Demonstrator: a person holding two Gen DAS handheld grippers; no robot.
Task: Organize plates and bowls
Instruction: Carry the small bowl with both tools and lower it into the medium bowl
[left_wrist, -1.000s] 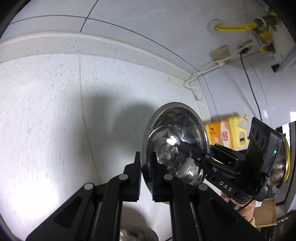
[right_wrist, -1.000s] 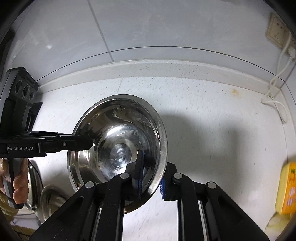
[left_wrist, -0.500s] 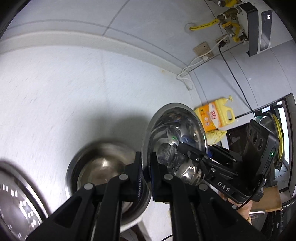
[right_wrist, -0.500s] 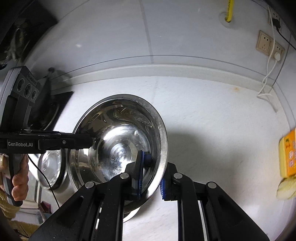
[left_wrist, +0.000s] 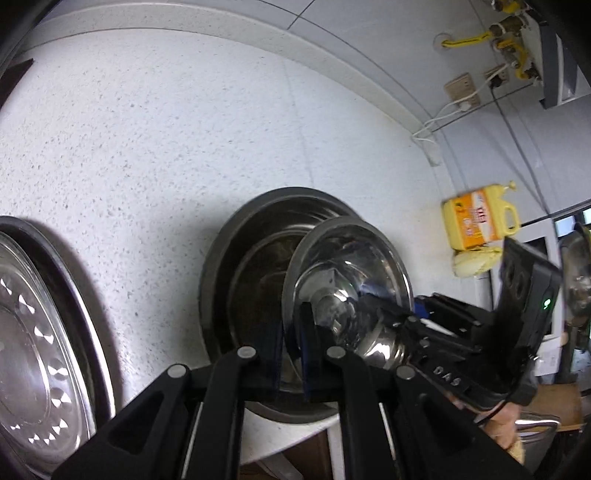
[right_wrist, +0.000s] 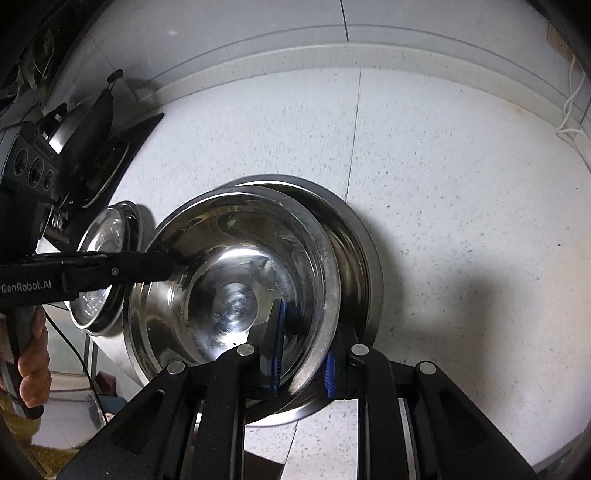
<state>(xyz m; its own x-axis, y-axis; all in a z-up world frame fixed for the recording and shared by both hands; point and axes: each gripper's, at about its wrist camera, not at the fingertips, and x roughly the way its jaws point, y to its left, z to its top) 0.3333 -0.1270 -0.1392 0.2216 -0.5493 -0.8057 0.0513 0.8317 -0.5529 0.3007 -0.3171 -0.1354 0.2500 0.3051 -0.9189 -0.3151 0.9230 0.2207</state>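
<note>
1. The steel bowl (right_wrist: 236, 288) is being carried between two tongs, above a larger steel bowl (right_wrist: 354, 266) that is resting on the speckled white tabletop (right_wrist: 461, 184).
2. The steel bowl is tilting: its mouth is facing up and toward the right wrist camera, with the rim's near edge lower than its far edge. Being round, it is showing no long axis.
3. The left tongs (left_wrist: 291, 350) are pinching the bowl's rim, one pad inside and one outside, pressed close together.
4. The right tongs (right_wrist: 303, 365) are straddling the opposite rim; their jaws have just been opening, and a gap is showing between the outer blue pad (right_wrist: 330, 373) and the bowl wall. The inner pad appears to be lying against the inside wall.
5. From the left wrist view, the steel bowl (left_wrist: 347, 291) is overlapping the right part of the larger steel bowl (left_wrist: 255, 258), whose mouth is facing up.
6. A patterned steel plate (left_wrist: 33, 332) is lying on the tabletop (left_wrist: 166, 129) to the left, apart from the bowls.
7. A yellow detergent jug (left_wrist: 480, 221) is standing near the wall at the right.
8. A person's hand (right_wrist: 33, 354) is gripping the left handle.
</note>
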